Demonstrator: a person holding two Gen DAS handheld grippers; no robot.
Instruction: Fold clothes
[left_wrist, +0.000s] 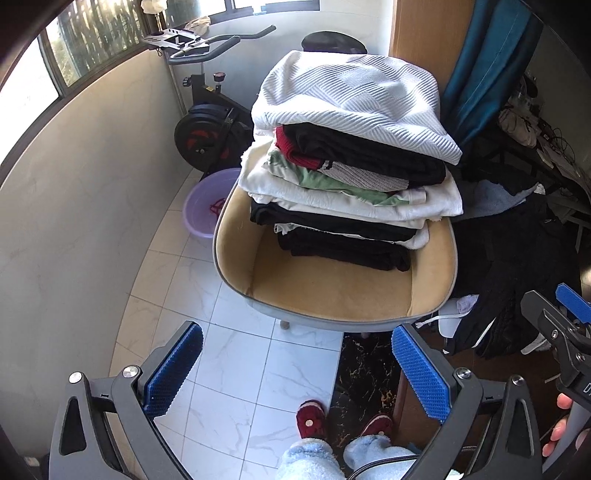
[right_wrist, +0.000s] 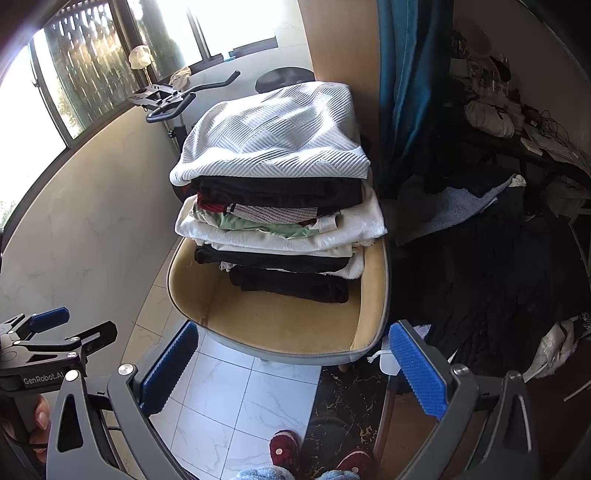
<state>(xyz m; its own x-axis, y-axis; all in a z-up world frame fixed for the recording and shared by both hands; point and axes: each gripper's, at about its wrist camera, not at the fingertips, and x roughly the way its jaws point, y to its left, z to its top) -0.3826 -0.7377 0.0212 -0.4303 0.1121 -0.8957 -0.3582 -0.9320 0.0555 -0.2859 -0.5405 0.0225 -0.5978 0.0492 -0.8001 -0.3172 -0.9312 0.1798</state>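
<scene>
1. You cannot see the chair (left_wrist: 436, 258) back; the stack of clothes (left_wrist: 351, 177) hides it.
2. Your slippers (right_wrist: 284, 448) are partly cut off at the lower edge.
3. The dark heap (right_wrist: 498, 277) shows no separate garments.

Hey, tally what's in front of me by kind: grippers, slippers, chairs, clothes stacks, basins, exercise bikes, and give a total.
Grippers: 2, left gripper and right gripper
Red slippers: 2
Chair: 1
Stack of folded clothes: 1
Purple basin: 1
Exercise bike: 1
Total: 8
</scene>
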